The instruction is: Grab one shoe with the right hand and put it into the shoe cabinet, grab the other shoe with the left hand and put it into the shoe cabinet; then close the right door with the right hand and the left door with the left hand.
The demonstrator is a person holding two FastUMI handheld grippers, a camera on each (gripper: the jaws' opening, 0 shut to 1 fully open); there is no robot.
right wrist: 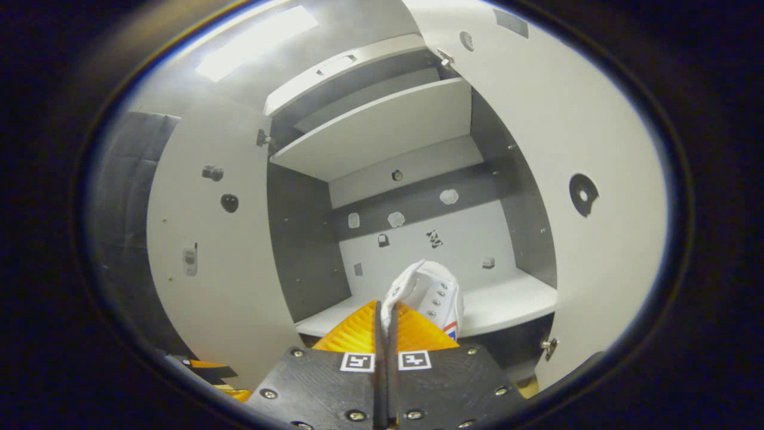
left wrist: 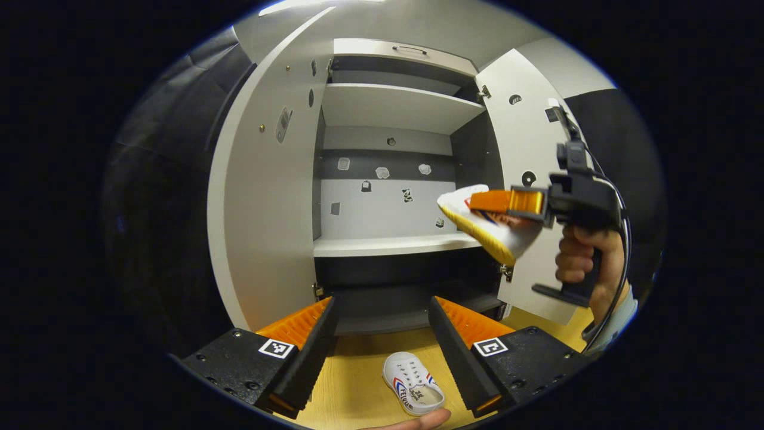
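A white shoe [left wrist: 495, 230] with a yellow sole hangs in the air before the open shoe cabinet [left wrist: 388, 179], pinched at its rim by my right gripper [left wrist: 486, 202], which a hand holds. In the right gripper view that shoe [right wrist: 433, 292] sticks up from my right gripper [right wrist: 387, 316], shut on its edge, level with the middle shelf [right wrist: 495, 307]. A second white shoe [left wrist: 413, 382] with red and blue stripes lies on the wooden floor [left wrist: 358, 370], just below and between the fingers of my open left gripper [left wrist: 382, 316].
Both cabinet doors stand open: the left door [left wrist: 262, 197] and the right door [left wrist: 525, 137]. Inside are an upper shelf [left wrist: 394, 107], the middle shelf [left wrist: 388, 243] and a dark bottom bay. A fingertip [left wrist: 418, 421] shows at the lower edge.
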